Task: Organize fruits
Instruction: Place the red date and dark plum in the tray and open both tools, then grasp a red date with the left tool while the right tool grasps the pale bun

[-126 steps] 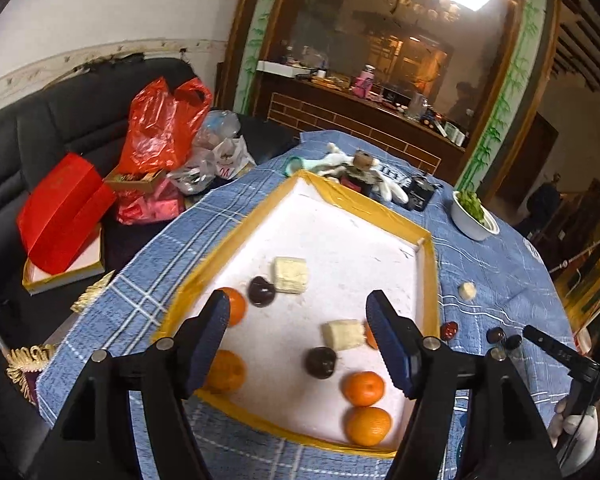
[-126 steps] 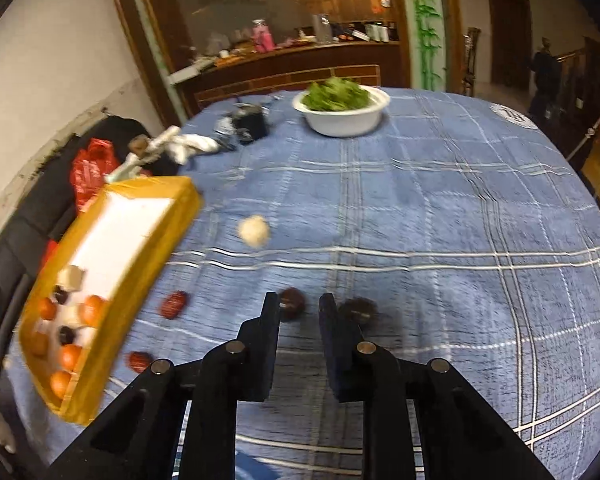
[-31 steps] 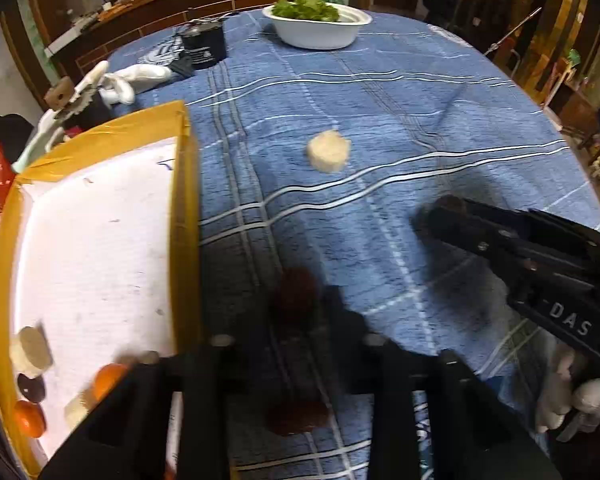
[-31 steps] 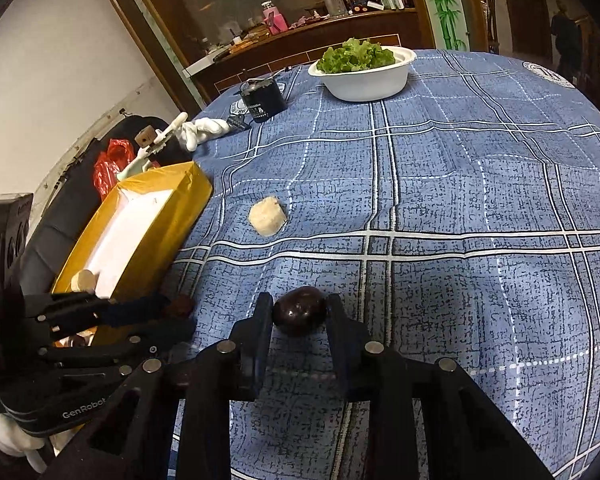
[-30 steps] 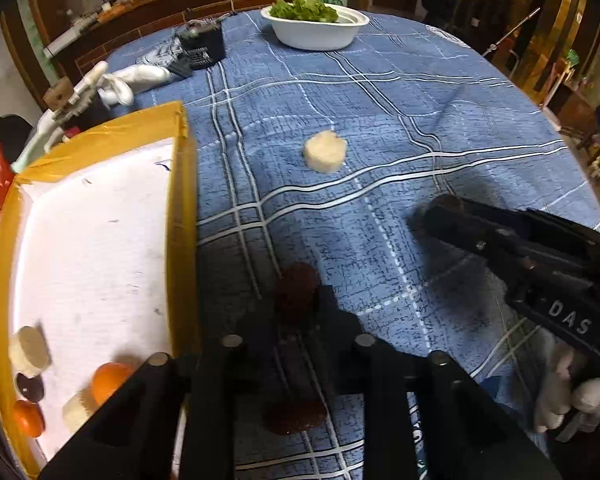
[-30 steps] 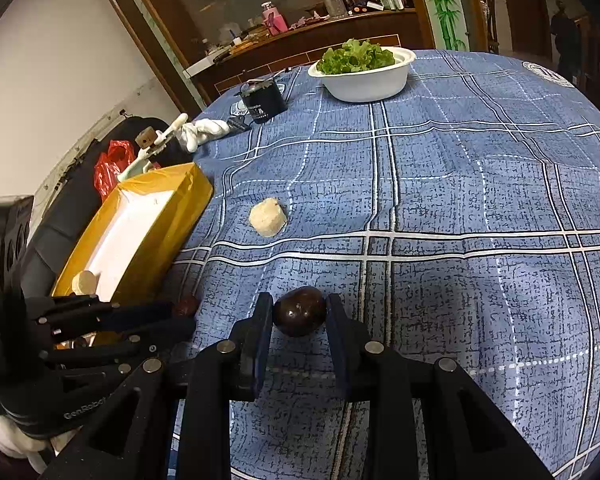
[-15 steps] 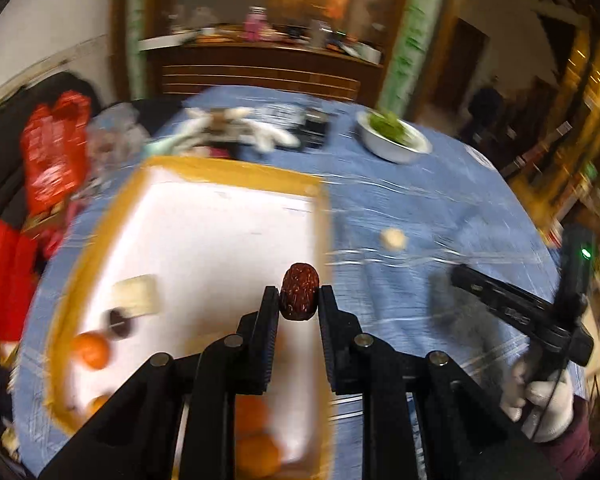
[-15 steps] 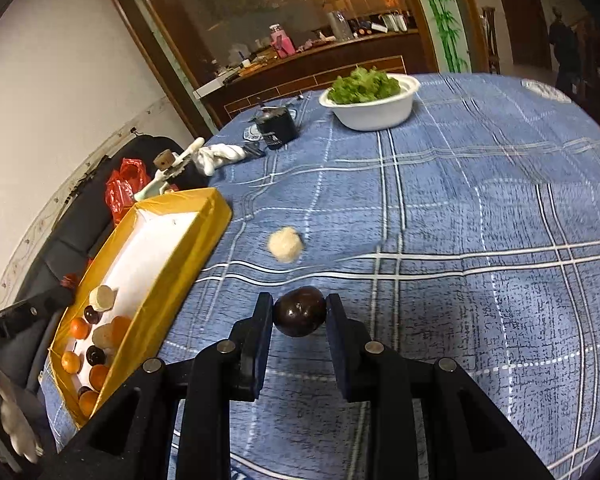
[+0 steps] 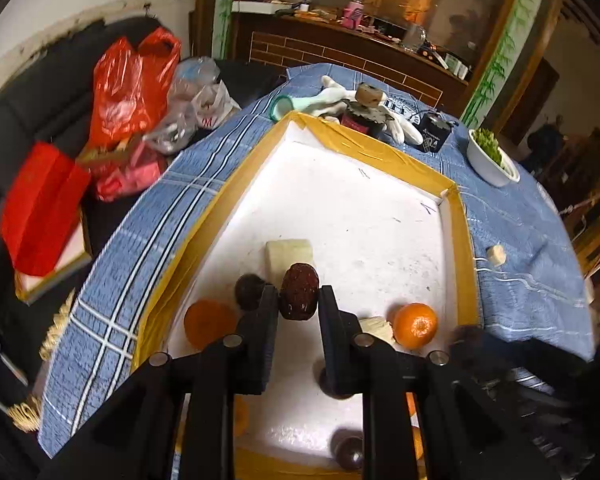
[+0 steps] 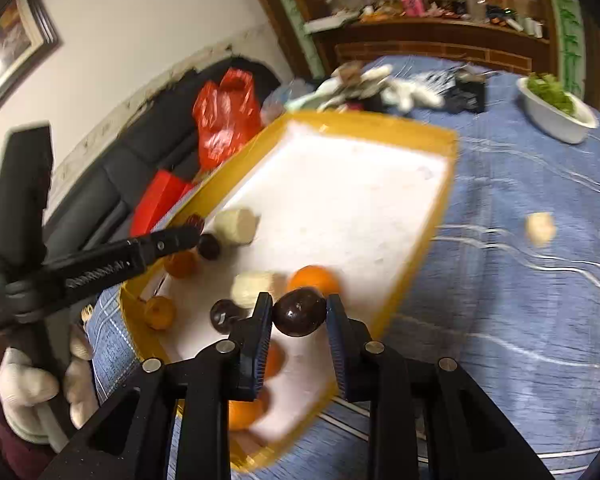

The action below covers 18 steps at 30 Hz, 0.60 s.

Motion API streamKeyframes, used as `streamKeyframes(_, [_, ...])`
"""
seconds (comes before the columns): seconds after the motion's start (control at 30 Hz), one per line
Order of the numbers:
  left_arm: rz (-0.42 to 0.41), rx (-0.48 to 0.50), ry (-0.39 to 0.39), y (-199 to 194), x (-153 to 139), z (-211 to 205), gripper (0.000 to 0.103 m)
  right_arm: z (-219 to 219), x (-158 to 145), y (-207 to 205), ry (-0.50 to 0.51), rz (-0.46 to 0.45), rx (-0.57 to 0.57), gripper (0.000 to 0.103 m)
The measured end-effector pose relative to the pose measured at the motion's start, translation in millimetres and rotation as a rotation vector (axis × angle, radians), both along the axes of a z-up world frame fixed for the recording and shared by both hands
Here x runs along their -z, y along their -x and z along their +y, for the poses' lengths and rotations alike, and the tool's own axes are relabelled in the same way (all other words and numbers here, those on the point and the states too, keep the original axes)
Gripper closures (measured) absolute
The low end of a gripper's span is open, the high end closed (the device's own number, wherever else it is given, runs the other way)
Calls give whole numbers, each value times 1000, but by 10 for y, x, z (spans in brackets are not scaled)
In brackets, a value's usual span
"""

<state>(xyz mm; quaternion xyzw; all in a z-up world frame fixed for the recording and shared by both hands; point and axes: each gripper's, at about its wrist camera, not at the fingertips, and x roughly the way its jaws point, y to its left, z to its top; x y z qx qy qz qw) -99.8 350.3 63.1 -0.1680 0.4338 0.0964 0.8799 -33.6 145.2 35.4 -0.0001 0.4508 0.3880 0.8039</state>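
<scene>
So both grippers are loaded up right now. Left gripper (image 9: 299, 298) has its jaws clamped on a wrinkly red date (image 9: 299, 297), held up over the near part of the yellow-rimmed tray (image 9: 380, 150). Right gripper (image 10: 299, 317) is pinching a shiny dark round fruit (image 10: 299, 317) above the tray's near right edge, though that view is pretty blurry.

Inside the tray on the white floor: a pale chunk (image 9: 289, 255) just behind the date, a dark fruit (image 9: 249, 291) beside it to the left, an orange (image 9: 415, 325) on the right and another orange (image 9: 209, 322) on the left, plus more fruit half hidden under the fingers.

One pale piece (image 9: 496, 255) sits out on the blue checked tablecloth (image 9: 520, 220), right of the tray. White bowl of greens (image 9: 491, 157) is further back.
</scene>
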Motion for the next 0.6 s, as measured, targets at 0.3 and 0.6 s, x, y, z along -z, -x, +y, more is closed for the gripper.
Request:
streamKeyframes(0.3, [-126,64,13,281,-278,-205,39,-358,-178,-118,-4,-34,105,31])
streamKeyframes(0.6, [-164,267,52,349,-257,-945,44,-1336,-41,-691,90,-27,363,38])
